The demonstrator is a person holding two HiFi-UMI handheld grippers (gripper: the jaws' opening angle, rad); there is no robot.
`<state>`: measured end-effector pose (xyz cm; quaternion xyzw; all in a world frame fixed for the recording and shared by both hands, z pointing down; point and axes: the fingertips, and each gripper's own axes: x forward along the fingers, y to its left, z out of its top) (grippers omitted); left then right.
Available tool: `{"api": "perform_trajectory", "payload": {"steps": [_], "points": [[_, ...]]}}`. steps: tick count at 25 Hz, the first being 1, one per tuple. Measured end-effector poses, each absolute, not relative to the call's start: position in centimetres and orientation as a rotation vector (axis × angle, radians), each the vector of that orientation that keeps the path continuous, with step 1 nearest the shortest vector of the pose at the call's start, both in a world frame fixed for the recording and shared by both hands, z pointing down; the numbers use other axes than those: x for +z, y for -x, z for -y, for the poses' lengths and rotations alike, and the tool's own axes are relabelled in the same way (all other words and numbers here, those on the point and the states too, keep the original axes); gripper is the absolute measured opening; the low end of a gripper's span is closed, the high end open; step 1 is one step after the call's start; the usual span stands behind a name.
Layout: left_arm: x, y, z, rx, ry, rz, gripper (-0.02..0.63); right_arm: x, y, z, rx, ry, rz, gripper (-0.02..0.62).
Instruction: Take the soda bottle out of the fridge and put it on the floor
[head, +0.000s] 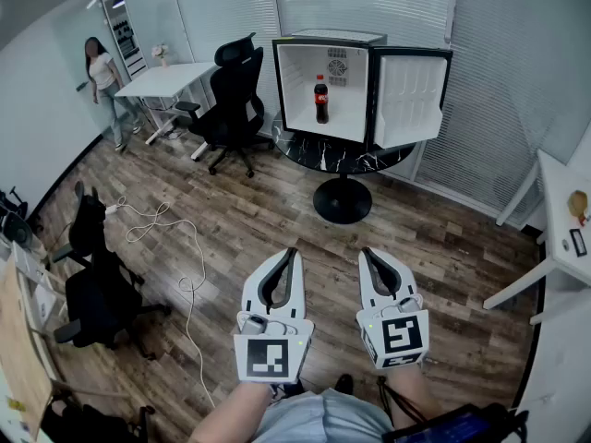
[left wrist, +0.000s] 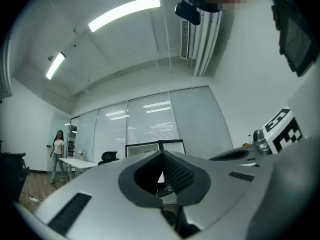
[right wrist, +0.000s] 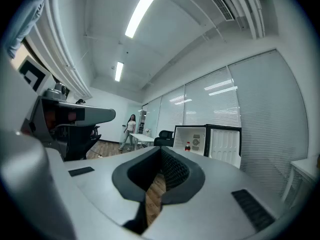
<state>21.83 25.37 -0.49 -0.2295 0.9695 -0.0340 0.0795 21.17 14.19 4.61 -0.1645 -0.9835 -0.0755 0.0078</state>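
From the head view, the open fridge (head: 323, 86) sits on a round black table (head: 343, 158), and the soda bottle (head: 320, 99) stands upright alone inside it. The left gripper (head: 290, 257) and right gripper (head: 369, 255) are well apart from it. In the left gripper view the jaw tips meet on nothing. In the right gripper view the jaws are likewise closed and empty, with the bottle far beyond them.

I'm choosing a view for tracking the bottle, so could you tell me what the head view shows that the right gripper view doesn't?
Head view only: the round table under the fridge and a white cable on the floor. Right gripper view only: the ceiling lights. Both: the open fridge with the soda bottle upright inside.
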Motion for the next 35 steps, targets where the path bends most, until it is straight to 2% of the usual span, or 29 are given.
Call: {"api": "perform_trajectory", "payload": {"steps": [21, 27, 35], "points": [[2.9, -19.4, -20.5, -0.094, 0.583, -2.989, 0.015, 6.8, -18.1, -6.1, -0.168, 0.512, 3.074, 0.014], [4.4, -15.0, -21.6, -0.067, 0.578, -3.019, 0.015, 8.3, -13.7, -7.2, -0.177, 0.524, 3.039, 0.014], [5.0, -4.8, -24.3, -0.088, 0.571, -3.002, 0.015, 9.1, -3.7, -9.4, -0.218, 0.501, 3.012, 0.014]]}}
